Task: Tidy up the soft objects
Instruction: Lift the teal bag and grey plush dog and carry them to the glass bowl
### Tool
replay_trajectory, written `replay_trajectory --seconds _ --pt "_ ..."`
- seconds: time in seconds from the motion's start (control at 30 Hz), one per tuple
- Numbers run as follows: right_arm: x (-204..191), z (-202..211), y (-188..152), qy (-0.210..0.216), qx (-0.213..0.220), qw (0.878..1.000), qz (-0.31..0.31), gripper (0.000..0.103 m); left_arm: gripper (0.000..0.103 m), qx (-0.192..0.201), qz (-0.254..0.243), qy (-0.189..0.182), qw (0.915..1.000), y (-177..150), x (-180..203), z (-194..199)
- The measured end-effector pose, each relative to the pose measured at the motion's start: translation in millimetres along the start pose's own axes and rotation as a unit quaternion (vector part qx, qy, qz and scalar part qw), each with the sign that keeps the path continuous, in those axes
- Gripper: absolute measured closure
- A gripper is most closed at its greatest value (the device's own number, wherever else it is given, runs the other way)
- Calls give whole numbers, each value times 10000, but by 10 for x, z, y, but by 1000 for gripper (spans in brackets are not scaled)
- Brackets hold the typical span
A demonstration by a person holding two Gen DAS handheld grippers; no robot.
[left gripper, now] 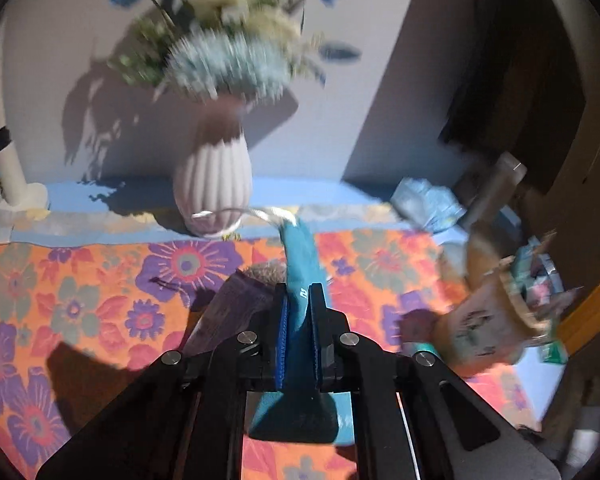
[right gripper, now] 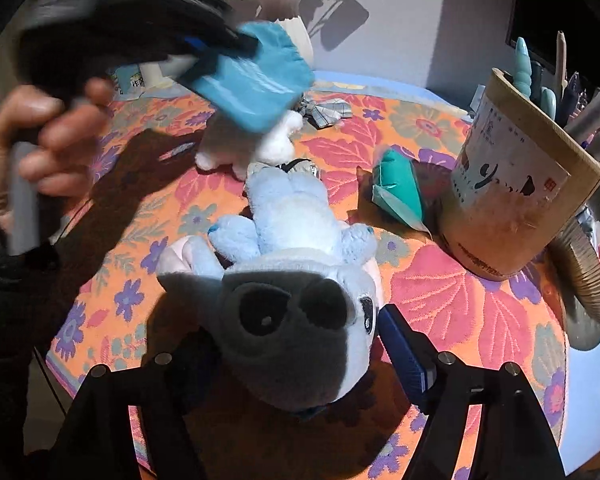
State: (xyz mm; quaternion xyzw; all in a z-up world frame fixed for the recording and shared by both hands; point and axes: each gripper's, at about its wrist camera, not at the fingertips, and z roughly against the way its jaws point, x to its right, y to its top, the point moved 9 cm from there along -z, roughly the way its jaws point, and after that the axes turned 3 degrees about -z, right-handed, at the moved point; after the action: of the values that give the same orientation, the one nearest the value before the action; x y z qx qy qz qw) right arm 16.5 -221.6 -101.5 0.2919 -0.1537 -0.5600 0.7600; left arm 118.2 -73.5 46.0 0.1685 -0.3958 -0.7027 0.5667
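My left gripper (left gripper: pixel 298 312) is shut on a blue soft pouch (left gripper: pixel 300 264) and holds it above the floral cloth; the pouch (right gripper: pixel 256 80) shows in the right wrist view too, lifted in the blurred left gripper (right gripper: pixel 228 48). My right gripper (right gripper: pixel 300 344) is open around the grey-and-white head of a light blue plush dog (right gripper: pixel 296 232) lying on the cloth. A white plush toy (right gripper: pixel 268 140) lies beyond the dog. A teal soft pouch (right gripper: pixel 400 188) lies beside the cardboard tube.
A ribbed white vase (left gripper: pixel 214 184) of flowers stands at the table's back. A cardboard tube (right gripper: pixel 512 184) holding pens stands at the right. A checked bow (right gripper: pixel 324 110) lies on the floral cloth (right gripper: pixel 460 300). Paper cups (right gripper: pixel 592 276) lie stacked at the far right.
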Motion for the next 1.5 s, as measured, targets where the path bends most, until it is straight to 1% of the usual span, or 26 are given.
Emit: replay_trajectory --seconds 0.13,0.23,0.3,0.33,0.37,0.43,0.47,0.5,0.53,0.57,0.63,0.67,0.7,0.73,0.77,0.83,0.9,0.97,1.07,1.1,1.13,1.17,1.23,1.3,1.37,1.5 --pt "42 28 -26 188 -15 9996 -203 29 97 98 21 -103 9999 -41 -82 515" --pt "82 43 -50 392 -49 9983 -439 29 97 -146 61 76 9998 -249 -279 712" --pt "91 42 -76 481 -98 9972 -561 29 96 -397 -26 376 9985 -466 -444 742" --pt "90 39 -82 492 -114 9970 -580 29 96 -530 -147 683 9961 -603 -530 721" --pt "77 38 -91 488 -121 9971 -578 29 96 -673 -264 957 9928 -728 -589 685" --pt "55 29 -96 452 -126 9975 -533 29 96 -983 -750 1639 9787 -1014 -661 533" --pt "38 32 -101 428 -124 9977 -512 29 96 -1015 -978 1834 9729 -1083 -662 494" --pt "21 39 -100 412 -117 9979 -484 29 95 -1045 -1360 2095 9627 -1180 -622 417" --pt "7 55 -103 403 -109 9981 -459 29 92 -1042 -1596 2167 9575 -1241 -568 364" --pt "1 63 -100 392 -102 9982 -447 29 86 -1040 -1681 2129 9569 -1270 -541 335" --pt "2 95 -98 356 -94 9984 -421 29 50 -1162 -1694 1727 9633 -1371 -448 257" --pt "12 103 -98 356 -97 9984 -426 29 36 -1206 -1637 1608 9658 -1394 -438 246" --pt "25 98 -91 370 -108 9982 -451 28 12 -1232 -1550 1510 9685 -1408 -447 239" --pt "44 105 -96 428 -122 9977 -506 27 8 -1216 -1493 1443 9706 -1424 -446 241" --pt "54 95 -95 474 -130 9972 -558 23 8 -1197 -1457 1393 9721 -1444 -453 245" --pt "93 88 -110 585 -165 9958 -691 19 8 -1251 -1466 1480 9700 -1512 -481 235" --pt "104 53 -132 737 -246 9935 -827 19 8 -1310 -1475 1598 9672 -1583 -508 218" --pt "99 16 -158 873 -338 9910 -958 17 13 -1213 -1345 1486 9722 -1583 -535 228" --pt "63 11 -156 822 -295 9918 -934 13 49 -1101 -1137 1236 9796 -1571 -562 237" --pt "52 5 -156 797 -295 9923 -905 13 61 -1057 -1134 1313 9792 -1555 -580 249" --pt "34 0 -156 759 -292 9929 -863 13 66 -1062 -1145 1351 9784 -1550 -590 246" --pt "26 1 -157 747 -288 9932 -843 13 70 -1017 -1119 1311 9798 -1545 -589 261" --pt "7 10 -155 841 -263 9925 -852 13 82 -914 -1012 1190 9835 -1529 -599 305" --pt "-5 16 -146 994 -232 9903 -940 13 91 -790 -680 836 9910 -1497 -626 375" --pt "-12 2 -129 1020 -232 9895 -1002 13 91 -668 -343 478 9960 -1461 -657 430" --pt "-79 -48 -77 838 -207 9921 -907 13 92 -552 -131 257 9981 -1436 -625 519"
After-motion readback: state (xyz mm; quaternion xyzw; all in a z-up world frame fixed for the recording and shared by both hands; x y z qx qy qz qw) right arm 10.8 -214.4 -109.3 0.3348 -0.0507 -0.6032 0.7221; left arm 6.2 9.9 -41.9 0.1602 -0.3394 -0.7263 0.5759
